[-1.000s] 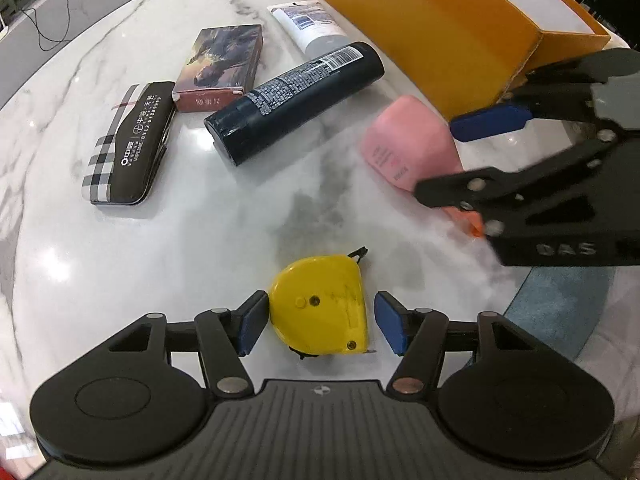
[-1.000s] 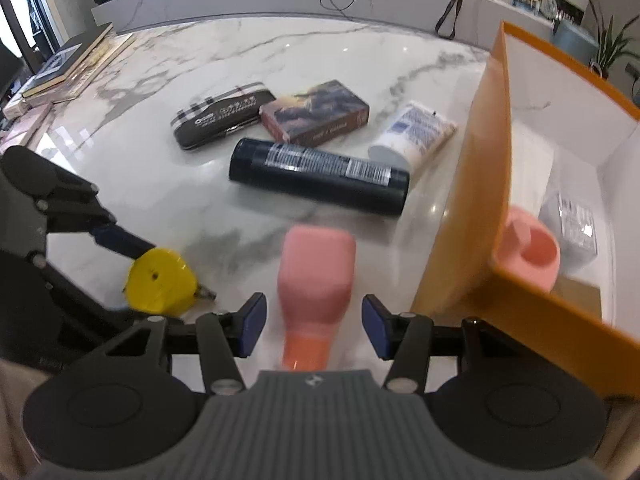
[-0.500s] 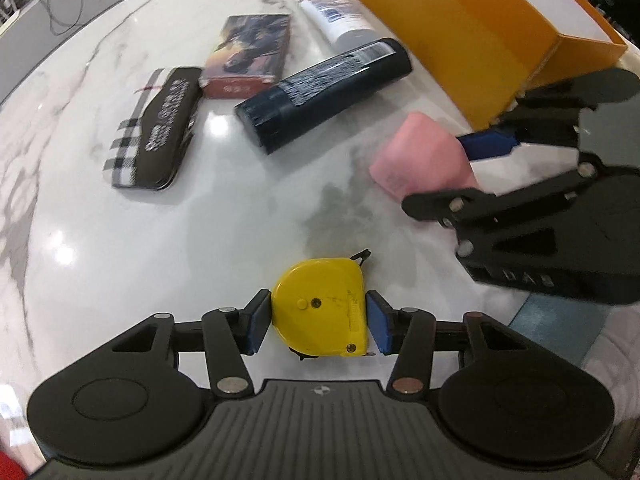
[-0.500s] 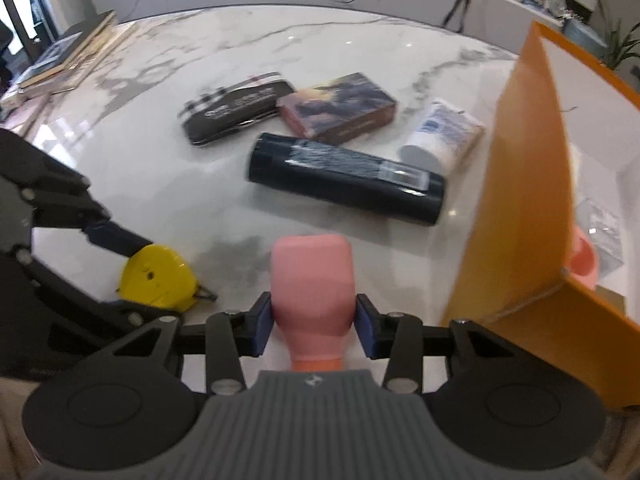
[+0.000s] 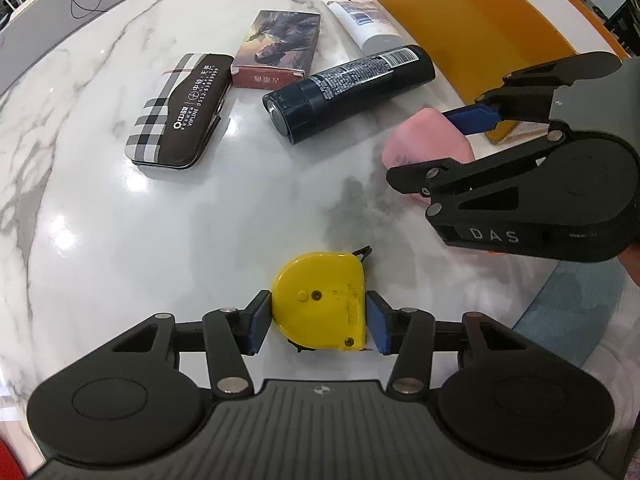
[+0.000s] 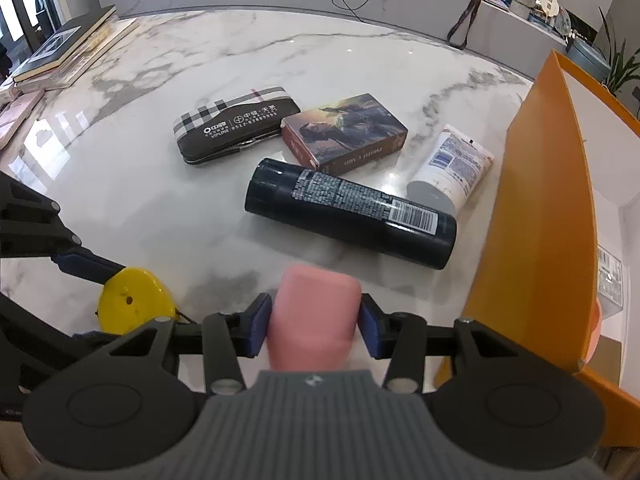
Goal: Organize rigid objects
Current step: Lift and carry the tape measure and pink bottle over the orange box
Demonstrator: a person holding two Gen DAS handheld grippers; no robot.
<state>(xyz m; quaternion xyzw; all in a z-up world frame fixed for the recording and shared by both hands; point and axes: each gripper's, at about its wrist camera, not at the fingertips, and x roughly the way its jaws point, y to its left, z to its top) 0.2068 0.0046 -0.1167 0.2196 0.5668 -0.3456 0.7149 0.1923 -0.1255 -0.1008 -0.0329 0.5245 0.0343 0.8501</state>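
Note:
A yellow tape measure [image 5: 320, 300] lies on the white marble table [image 5: 160, 220], and my left gripper [image 5: 318, 320] is shut on it, a blue pad pressed against each side. To its right, my right gripper [image 6: 314, 328] holds a pink bottle [image 6: 316, 304] between its pads, which touch both of the bottle's sides while the jaws are opening slightly. In the left wrist view the pink bottle [image 5: 416, 144] shows partly behind the right gripper's fingers [image 5: 476, 118]. The tape measure [image 6: 132, 304] also shows at the lower left of the right wrist view.
An open orange box [image 6: 536, 200] stands at the right and holds a pink item [image 6: 596, 320] and a clear packet [image 6: 610, 280]. Beyond the grippers lie a black bottle [image 6: 352, 216], a card box [image 6: 344, 130], a plaid case [image 6: 236, 124] and a white tube [image 6: 452, 172]. Books [image 6: 60, 52] sit far left.
My left jaws closed in from either side onto the tape measure. My right jaws closed on the pink bottle, which now sits deeper between them.

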